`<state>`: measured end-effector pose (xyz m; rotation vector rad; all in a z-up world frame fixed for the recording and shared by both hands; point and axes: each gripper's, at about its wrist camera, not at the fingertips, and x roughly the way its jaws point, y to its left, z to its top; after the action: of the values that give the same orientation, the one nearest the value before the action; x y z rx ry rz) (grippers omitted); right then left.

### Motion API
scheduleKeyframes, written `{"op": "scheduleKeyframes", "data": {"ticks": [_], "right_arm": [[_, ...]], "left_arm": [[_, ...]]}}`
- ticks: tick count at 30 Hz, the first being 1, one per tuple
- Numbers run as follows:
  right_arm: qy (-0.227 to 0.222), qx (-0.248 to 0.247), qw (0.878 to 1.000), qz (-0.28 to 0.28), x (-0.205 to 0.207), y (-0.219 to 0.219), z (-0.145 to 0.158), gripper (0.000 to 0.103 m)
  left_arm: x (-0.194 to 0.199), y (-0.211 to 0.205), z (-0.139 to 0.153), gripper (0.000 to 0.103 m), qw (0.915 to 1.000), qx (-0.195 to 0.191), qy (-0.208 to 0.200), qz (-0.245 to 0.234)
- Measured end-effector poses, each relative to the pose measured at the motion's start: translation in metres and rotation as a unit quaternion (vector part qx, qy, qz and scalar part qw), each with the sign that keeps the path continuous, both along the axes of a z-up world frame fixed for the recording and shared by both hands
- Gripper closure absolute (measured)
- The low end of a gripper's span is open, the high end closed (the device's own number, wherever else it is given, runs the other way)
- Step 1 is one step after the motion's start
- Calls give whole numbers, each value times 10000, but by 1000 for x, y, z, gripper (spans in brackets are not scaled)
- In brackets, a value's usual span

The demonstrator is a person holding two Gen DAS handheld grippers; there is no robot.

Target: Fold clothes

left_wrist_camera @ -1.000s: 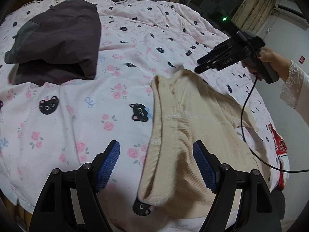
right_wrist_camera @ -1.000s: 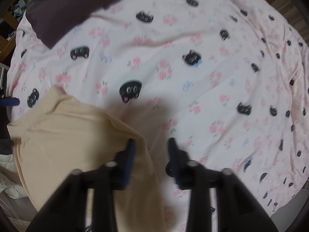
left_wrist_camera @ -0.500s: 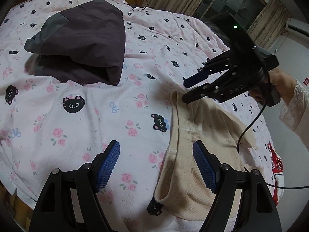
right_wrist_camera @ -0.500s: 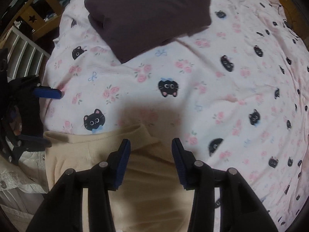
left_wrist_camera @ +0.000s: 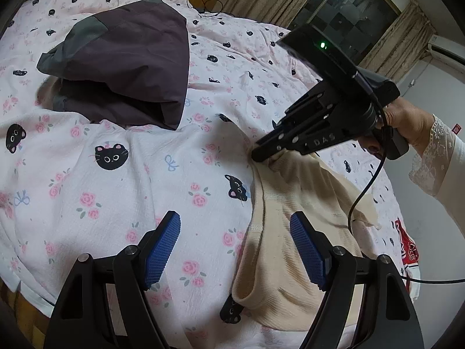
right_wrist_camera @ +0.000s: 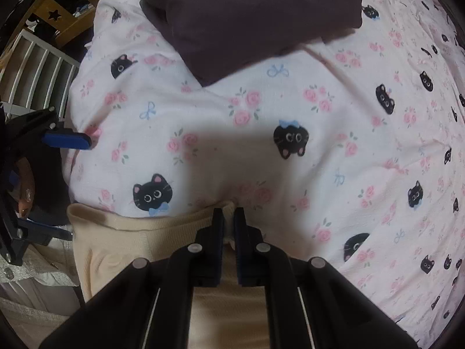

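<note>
A cream ribbed garment [left_wrist_camera: 305,186] lies rumpled on the cat-print bedsheet [left_wrist_camera: 87,174], near the bed's front edge. My right gripper [left_wrist_camera: 260,155], held by a hand [left_wrist_camera: 407,119], points down at the garment's far corner. In the right wrist view its jaws [right_wrist_camera: 229,212] are closing, with that corner of the cream garment [right_wrist_camera: 130,238] pinched between the pads. My left gripper [left_wrist_camera: 235,232] hovers open above the garment's left hem, with nothing between its blue pads. It also appears at the left edge of the right wrist view [right_wrist_camera: 78,189].
A dark purple garment [left_wrist_camera: 125,67] lies folded further back on the bed [right_wrist_camera: 247,14]. A red-and-white cloth [left_wrist_camera: 407,250] hangs at the bed's right edge. Wooden furniture [right_wrist_camera: 58,14] and a white rail [right_wrist_camera: 37,67] stand beside the bed.
The right gripper has swung in over the cream garment's far corner, dropped onto it and shut on the fabric. The left gripper has drifted slightly and stays open.
</note>
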<state>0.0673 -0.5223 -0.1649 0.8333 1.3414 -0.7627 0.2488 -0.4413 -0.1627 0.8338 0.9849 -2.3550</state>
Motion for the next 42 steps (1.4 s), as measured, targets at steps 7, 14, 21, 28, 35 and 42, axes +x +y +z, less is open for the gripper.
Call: {"op": "scheduleKeyframes", "data": {"ticks": [7,14,21,28,35,42], "right_arm": [[12,-297,9995,-69,3,-17,20,96],[399,-369,9985,-109,11,-16,-5,90],[243,-1565,9833,-901,-1,12,59,57],[-381,-1743,9644,-1952,10,95,71,52],[-961,-1653,9383,-2881,5,177,70,52],[-1112,-1628,9107,-3630,-23,244,64,51]], "left_arm": [[-1,0,-1,29,10000,36,17,-8],[7,-4,0,29,9998,5,57,215],[24,-18,-4,29,9971,271,253,670],[21,-13,-4,29,9989,410,8,242],[4,13,4,29,9940,29,-458,-990],[-14,46,21,29,9677,-1050,-727,-2172]]}}
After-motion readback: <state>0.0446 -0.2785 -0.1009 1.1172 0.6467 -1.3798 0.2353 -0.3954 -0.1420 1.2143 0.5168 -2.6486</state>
